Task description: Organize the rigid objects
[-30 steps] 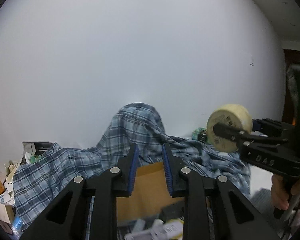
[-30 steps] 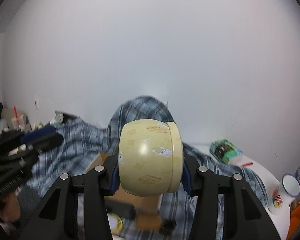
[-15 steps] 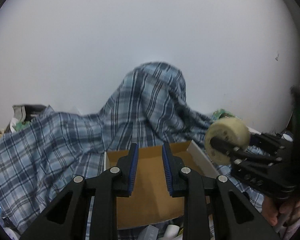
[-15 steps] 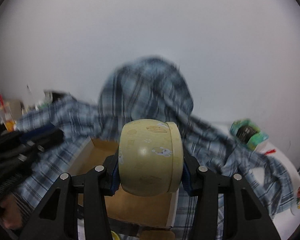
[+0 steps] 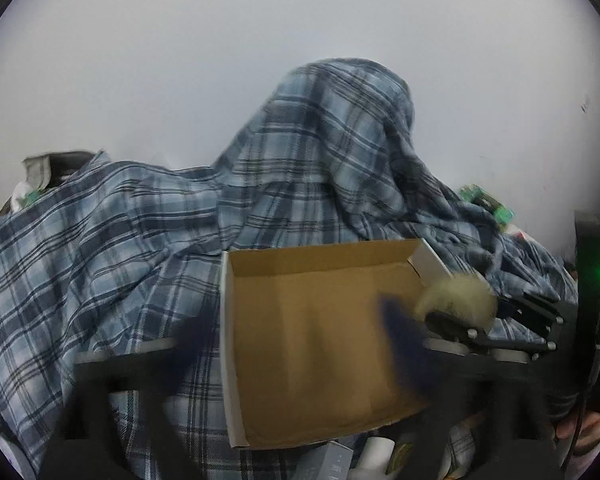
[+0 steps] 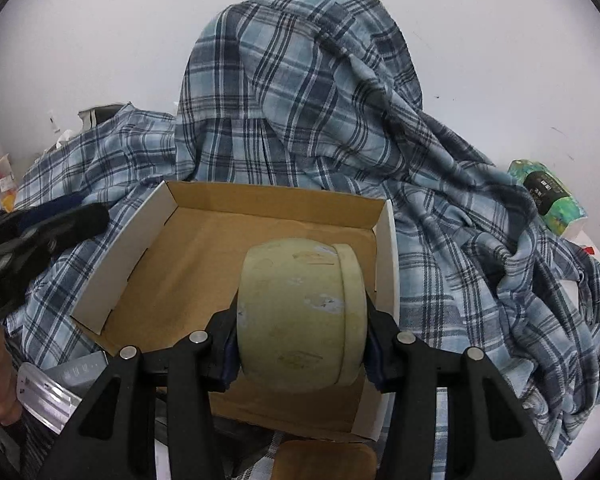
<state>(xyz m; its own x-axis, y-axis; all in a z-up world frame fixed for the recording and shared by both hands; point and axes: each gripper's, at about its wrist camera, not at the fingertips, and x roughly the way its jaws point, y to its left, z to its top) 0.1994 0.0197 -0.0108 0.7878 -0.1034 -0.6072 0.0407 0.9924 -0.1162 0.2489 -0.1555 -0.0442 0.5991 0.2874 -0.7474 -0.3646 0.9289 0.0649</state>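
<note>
A pale yellow round bowl point(image 6: 300, 312) lies on its side between the pads of my right gripper point(image 6: 302, 332). The pads still touch both its sides while the jaws are opening. It hangs just above the right half of an open cardboard box point(image 6: 388, 260). In the left wrist view the same bowl point(image 5: 456, 296) is a blur at the box's point(image 5: 320, 250) right edge, with the right gripper point(image 5: 512, 320) behind it. My left gripper point(image 5: 296, 320) is motion-blurred; its jaws are opening wide with nothing between them, only the box floor beyond. It shows as a dark shape point(image 6: 40, 232) at the box's left.
A blue plaid cloth point(image 6: 300, 100) is draped over a tall hump behind the box and spreads around it. A green packet point(image 6: 548, 192) lies at the far right, a drink cup point(image 6: 2, 180) at the far left. Small packages point(image 5: 328, 464) sit at the box's near edge.
Both grippers have come down toward the box, which now fills more of each view. The left jaws went from nearly shut to wide apart. The bowl now hangs low over the box floor.
</note>
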